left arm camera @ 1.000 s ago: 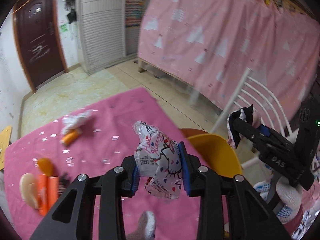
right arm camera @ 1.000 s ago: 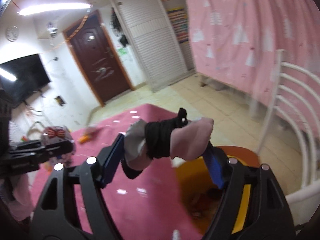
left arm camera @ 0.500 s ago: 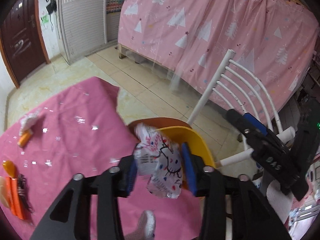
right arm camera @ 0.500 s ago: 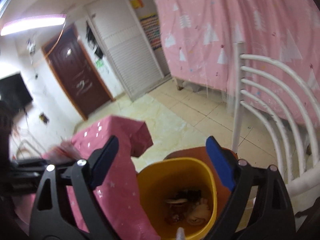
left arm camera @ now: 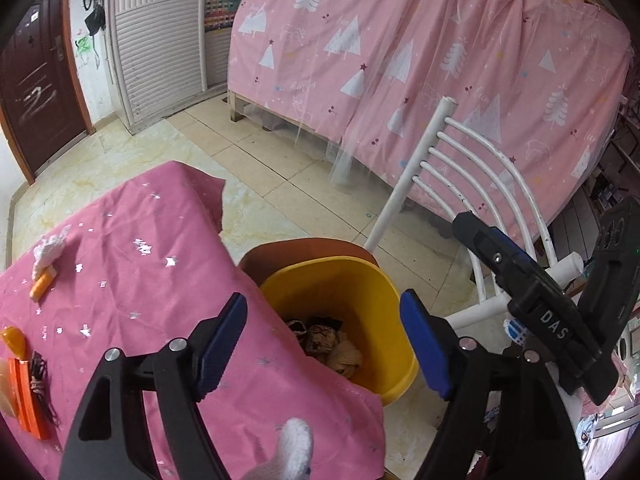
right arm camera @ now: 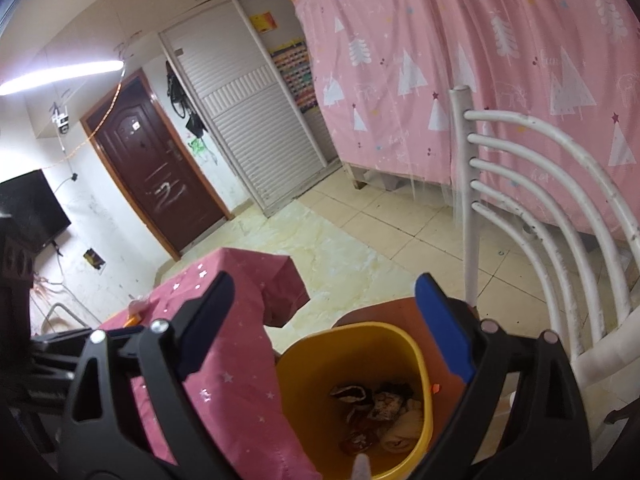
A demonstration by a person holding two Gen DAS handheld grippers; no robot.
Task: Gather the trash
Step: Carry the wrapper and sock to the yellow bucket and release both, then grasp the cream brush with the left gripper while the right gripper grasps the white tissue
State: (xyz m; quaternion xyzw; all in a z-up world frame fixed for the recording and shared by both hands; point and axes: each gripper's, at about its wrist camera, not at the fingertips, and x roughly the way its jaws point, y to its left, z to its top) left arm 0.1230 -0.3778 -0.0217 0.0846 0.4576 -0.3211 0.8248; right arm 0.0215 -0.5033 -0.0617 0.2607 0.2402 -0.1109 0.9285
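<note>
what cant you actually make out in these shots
- Yellow bin: its base is hidden by the pink tablecloth in the left wrist view and cut off by the frame edge in the right wrist view.
- Trash in the bin: a dark jumble, single pieces too small to name.
- Orange items at the left wrist view's edge: cut off.
- White object at the bottom of that view: cut off, unidentifiable.

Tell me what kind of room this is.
Most likely a lived-in bedroom or dorm-style room at home: a pink tree-print bed curtain hangs over a bed frame, a white metal chair stands on the tiled floor, and a yellow trash bin sits beside a pink-clothed table.
</note>
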